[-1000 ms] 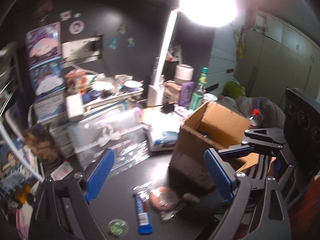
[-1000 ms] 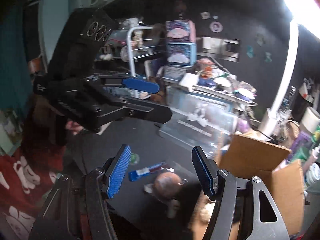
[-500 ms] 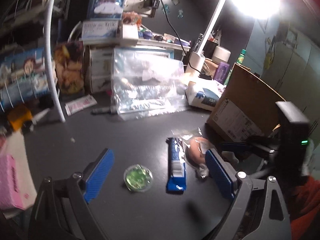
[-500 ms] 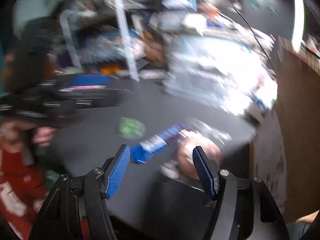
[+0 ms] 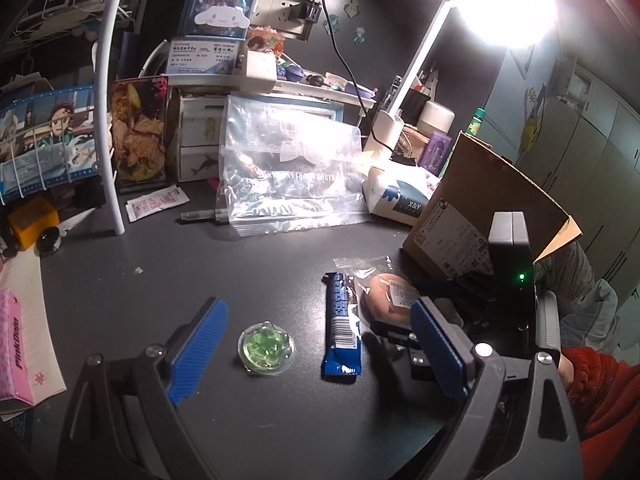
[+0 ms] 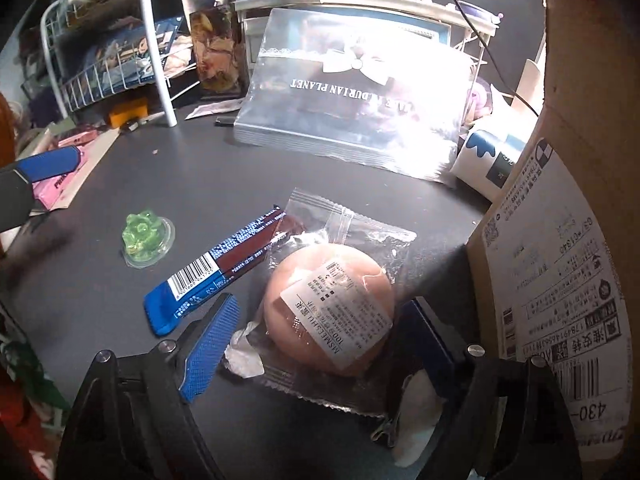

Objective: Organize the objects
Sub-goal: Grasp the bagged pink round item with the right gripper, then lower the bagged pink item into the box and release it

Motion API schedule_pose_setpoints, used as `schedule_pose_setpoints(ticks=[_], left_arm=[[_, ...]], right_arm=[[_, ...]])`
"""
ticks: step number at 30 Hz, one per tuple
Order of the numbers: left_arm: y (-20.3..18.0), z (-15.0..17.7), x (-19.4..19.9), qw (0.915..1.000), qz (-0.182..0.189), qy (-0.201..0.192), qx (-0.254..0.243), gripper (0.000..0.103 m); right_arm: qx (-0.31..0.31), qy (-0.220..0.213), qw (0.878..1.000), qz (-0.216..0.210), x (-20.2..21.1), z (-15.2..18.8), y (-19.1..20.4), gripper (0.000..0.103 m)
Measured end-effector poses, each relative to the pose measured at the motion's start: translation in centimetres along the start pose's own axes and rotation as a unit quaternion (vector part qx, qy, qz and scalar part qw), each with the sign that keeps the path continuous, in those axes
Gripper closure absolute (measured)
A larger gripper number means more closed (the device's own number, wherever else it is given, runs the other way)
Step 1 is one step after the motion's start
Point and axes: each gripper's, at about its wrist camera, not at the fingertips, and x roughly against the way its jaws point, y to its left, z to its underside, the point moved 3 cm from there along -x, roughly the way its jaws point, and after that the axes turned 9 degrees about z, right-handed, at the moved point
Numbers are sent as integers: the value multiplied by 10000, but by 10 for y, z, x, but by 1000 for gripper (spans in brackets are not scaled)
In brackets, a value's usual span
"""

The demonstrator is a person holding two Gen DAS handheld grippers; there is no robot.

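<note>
On the dark table lie a green jelly cup (image 5: pixel 267 348) (image 6: pixel 146 236), a blue snack bar (image 5: pixel 342 340) (image 6: pixel 216 272) and a peach-coloured round bun in a clear bag (image 5: pixel 386 298) (image 6: pixel 328 308). An open cardboard box (image 5: pixel 480 216) (image 6: pixel 560 240) stands just right of them. My left gripper (image 5: pixel 318 348) is open low over the table, with the jelly cup and the bar between its fingers and untouched. My right gripper (image 6: pixel 320 344) straddles the bun. Its jaws are opening and the pads stand clear of the wrapper. Its black body (image 5: pixel 510 264) shows beside the box.
A stack of clear plastic bags (image 5: pixel 288 176) (image 6: pixel 352 112) leans at the back, with a pen (image 5: pixel 204 214) in front. A lamp base (image 5: pixel 390 124) and a tissue pack (image 5: pixel 400 196) sit behind the box. A white rack post (image 5: pixel 106 120) and a pink box (image 5: pixel 12 352) are at the left.
Both grippers have come down close to the table. The right one now has the bun between its fingers, which stand wider apart. The left has held still lately.
</note>
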Motion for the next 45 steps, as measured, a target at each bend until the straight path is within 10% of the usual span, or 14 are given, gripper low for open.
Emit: schedule_pose_setpoints(ticks=[9, 16, 24, 45], left_arm=[[-4, -6, -4, 9999, 101, 125, -47, 12], [-15, -21, -9, 9912, 1263, 360, 174, 13], [-31, -48, 9, 9818, 1853, 229, 339, 61], [-166, -164, -59, 9696, 2247, 747, -621, 76]], right_arm=[[1, -182, 9997, -181, 12, -2, -3, 39], [342, -776, 9915, -986, 59, -20, 15, 39], [964, -1262, 9750, -1554, 116, -46, 32, 39], [248, -1408, 9842, -1045, 177, -86, -111, 39]])
